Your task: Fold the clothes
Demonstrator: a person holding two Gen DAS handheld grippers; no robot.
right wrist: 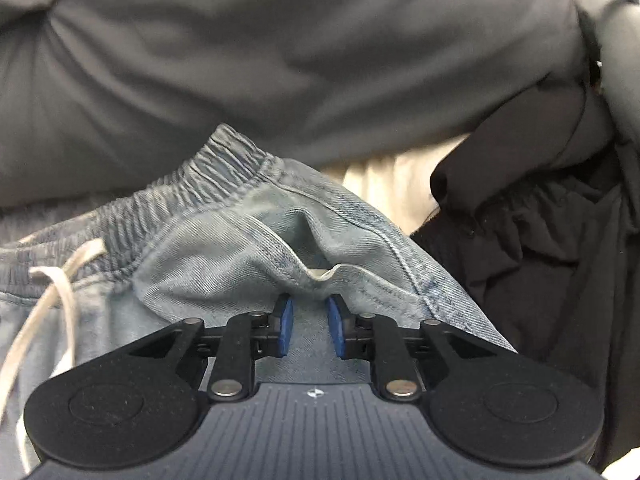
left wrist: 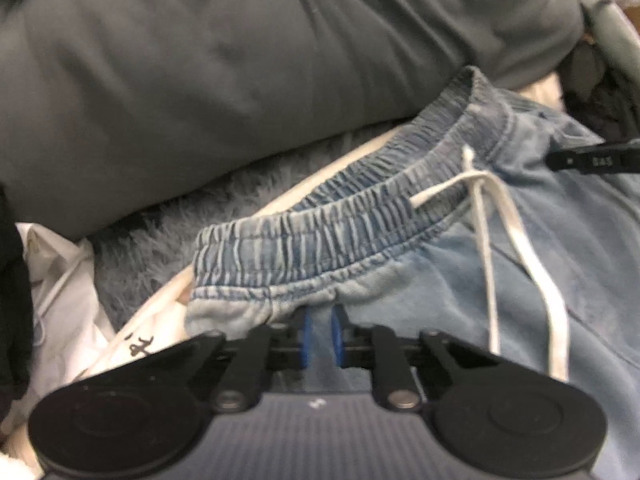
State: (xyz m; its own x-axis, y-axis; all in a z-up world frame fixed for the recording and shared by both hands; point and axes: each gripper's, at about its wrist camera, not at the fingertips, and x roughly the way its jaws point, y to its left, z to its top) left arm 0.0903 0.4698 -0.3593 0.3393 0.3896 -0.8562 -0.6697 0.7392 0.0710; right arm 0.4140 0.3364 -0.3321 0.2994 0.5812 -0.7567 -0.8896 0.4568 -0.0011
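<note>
**Reader:** What fills the two views, biggest thing first?

**Describer:** A large grey padded mass [left wrist: 240, 60] fills the back of both views. In front of it lies a pair of pale blue denim trousers [left wrist: 540, 280], with the gathered elastic waistband [left wrist: 320, 232] raised towards the cameras and a white drawstring [left wrist: 516, 232] trailing down the front. Dark clothing [right wrist: 540, 272] sits at the right (a fluffy grey-blue throw [left wrist: 140, 256] shows at the left).

**Reader:** And the grippers?

**Describer:** The left gripper [left wrist: 320, 336] has its blue pads close together, pinching denim just under the waistband near its left end. The right gripper [right wrist: 310, 330] stands narrow too, closed on a ridge of cloth by the pocket opening [right wrist: 320, 272].

**Reader:** So the trousers sit where, against the fingers?

**Describer:** Between them in both views, the waistband just beyond the tips.

**Reader:** How would the person do this step well?

**Describer:** Judging from the grips, keep both pinches firm, hold the waistband level and taut between them, and avoid snagging the drawstring. Whether this opens or finishes a fold cannot be told.
</note>
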